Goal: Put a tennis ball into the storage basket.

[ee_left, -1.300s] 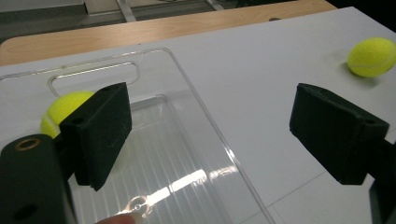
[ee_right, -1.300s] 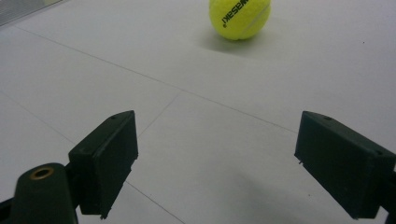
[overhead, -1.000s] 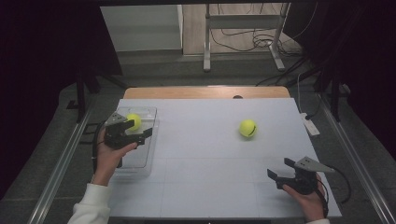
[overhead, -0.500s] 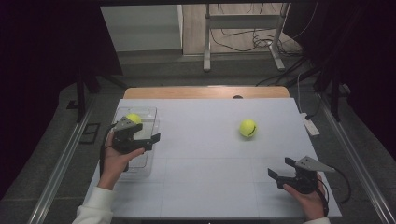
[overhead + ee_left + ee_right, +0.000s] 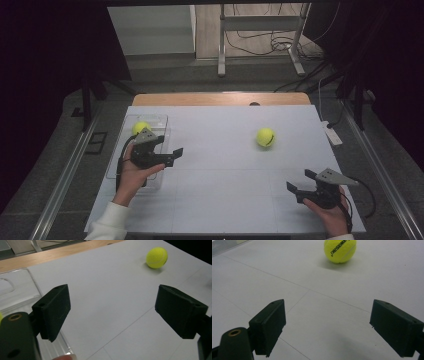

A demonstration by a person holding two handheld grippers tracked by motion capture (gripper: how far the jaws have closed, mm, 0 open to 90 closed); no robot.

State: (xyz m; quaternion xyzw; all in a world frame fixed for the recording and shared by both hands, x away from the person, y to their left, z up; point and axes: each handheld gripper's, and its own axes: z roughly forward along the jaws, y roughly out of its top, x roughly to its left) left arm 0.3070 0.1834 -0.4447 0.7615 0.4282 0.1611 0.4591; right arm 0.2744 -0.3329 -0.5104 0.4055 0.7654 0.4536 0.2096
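A yellow tennis ball lies on the white table, right of centre; it also shows far off as the ball in the left gripper view and as the ball in the right gripper view. A second tennis ball rests inside a clear plastic bin at the left. My left gripper hovers at the bin's right edge, jaws open and empty, as the open left gripper confirms. My right gripper sits near the front right, open and empty; the open right gripper faces the loose ball.
The clear bin's rim runs along the left of the left gripper view. A wooden strip borders the table's far edge, and a white power strip lies off its right side. Metal rails flank the table.
My left gripper has moved right, from over the bin and its ball to the bin's right edge. The ball stays in the bin. The right gripper has not moved.
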